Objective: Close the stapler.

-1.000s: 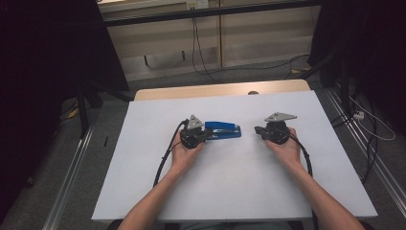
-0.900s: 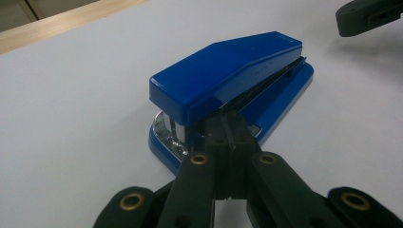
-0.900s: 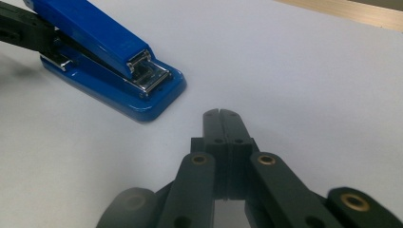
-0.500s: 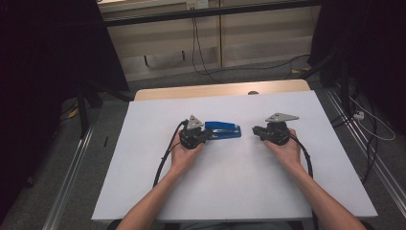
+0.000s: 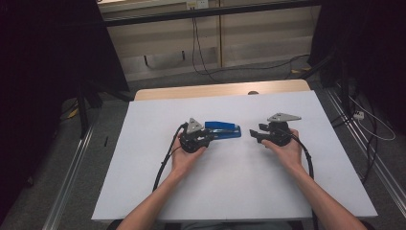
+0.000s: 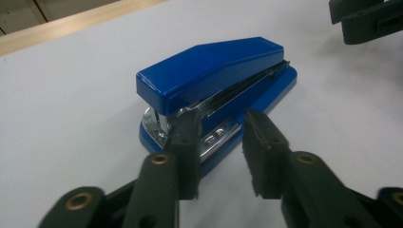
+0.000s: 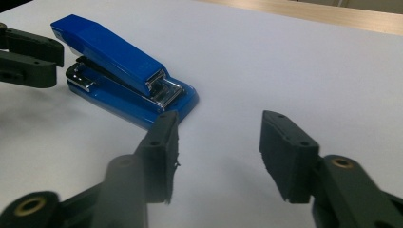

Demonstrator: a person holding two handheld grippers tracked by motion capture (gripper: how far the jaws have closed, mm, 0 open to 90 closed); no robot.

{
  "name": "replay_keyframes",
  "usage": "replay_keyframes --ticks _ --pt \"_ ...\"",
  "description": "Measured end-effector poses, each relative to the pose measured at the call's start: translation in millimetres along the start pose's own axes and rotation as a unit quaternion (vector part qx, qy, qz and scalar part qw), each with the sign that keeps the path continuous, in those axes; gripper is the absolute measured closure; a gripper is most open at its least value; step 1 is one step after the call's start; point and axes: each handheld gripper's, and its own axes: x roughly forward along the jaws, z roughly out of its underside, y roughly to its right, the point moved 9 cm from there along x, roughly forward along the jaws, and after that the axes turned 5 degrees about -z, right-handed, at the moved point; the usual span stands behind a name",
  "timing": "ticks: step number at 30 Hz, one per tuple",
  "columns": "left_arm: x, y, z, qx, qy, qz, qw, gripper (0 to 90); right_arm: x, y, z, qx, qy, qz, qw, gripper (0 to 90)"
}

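A blue stapler (image 5: 222, 129) lies flat on the white table top, between my two grippers. My left gripper (image 5: 211, 137) rests on the table just left of the stapler's rear end (image 6: 161, 118), pointing at it. Its jaws have just been opening; they stand apart with only bare table (image 6: 95, 95) between them, and the left fingertip (image 6: 187, 137) is close to the stapler's chrome base. My right gripper (image 5: 253, 135) sits a short way right of the stapler's front (image 7: 180, 97). Its jaws have also just been opening and hold nothing (image 7: 218, 142).
The white table top (image 5: 230, 191) has a wooden strip (image 5: 220, 90) along its far edge. Black cables trail from both grippers toward the person's forearms. More cables (image 5: 368, 124) and dark frame posts lie on the floor around the table.
The jaws of both grippers have spread apart. Hands and stapler stay where they were.
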Motion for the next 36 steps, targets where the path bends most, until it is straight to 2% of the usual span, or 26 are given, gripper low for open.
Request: replay_keyframes --ticks 3,5,6,8,12,14,17,21,23,28,32,36 --pt "-1.5 -1.6 1.0 -0.013 0.002 0.004 0.9999 56.4 0.3 -1.4 -1.1 0.002 0.003 0.001 1.0 37.8" --pt "-2.4 -5.1 2.1 -0.014 -0.002 -0.008 0.9999 45.2 0.4 -2.2 -1.8 0.007 0.007 -0.002 1.0 32.3" --pt "-4.0 -5.4 1.4 -0.017 0.002 -0.003 0.9999 42.7 0.3 -2.2 -2.1 0.008 0.008 -0.002 0.9999 29.9" --pt "-7.2 -5.9 -0.5 -0.016 0.006 -0.004 0.9998 37.7 -0.2 -2.4 -2.9 0.007 0.009 0.001 0.9999 28.7" --pt "-12.9 -6.6 -4.1 -0.015 0.014 -0.007 0.9998 22.7 -2.1 -4.3 -6.6 0.004 0.018 0.001 0.9998 18.6" --pt "-14.2 -7.4 -4.6 -0.017 0.014 -0.009 0.9997 14.5 -2.4 -5.6 -7.3 0.014 0.021 -0.005 0.9997 11.2" --pt "-16.6 -9.7 -5.3 -0.019 0.015 -0.012 0.9996 6.5 -3.4 -7.7 -7.5 0.016 0.022 -0.011 0.9996 6.5" --pt "-22.6 -11.3 -7.8 -0.017 0.028 -0.007 0.9994 3.7 -6.2 -9.3 -9.6 0.009 0.026 -0.007 0.9996 3.3" --pt "-25.4 -11.8 -6.6 -0.015 0.023 -0.009 0.9996 3.7 -7.8 -9.3 -11.1 0.002 0.031 -0.001 0.9995 3.3" --pt "-42.4 -9.9 -13.3 -0.016 0.046 -0.018 0.9986 3.9 -14.4 -9.4 -13.2 -0.005 0.039 0.008 0.9992 3.7" --pt "-52.6 -11.9 -8.3 -0.019 0.045 -0.025 0.9985 3.6 -23.4 -9.1 -13.7 -0.004 0.048 0.025 0.9985 3.4" --pt "-61.7 -17.5 -2.4 -0.026 0.045 -0.029 0.9982 3.6 -28.0 -10.2 -13.6 -0.003 0.052 0.027 0.9983 3.4"
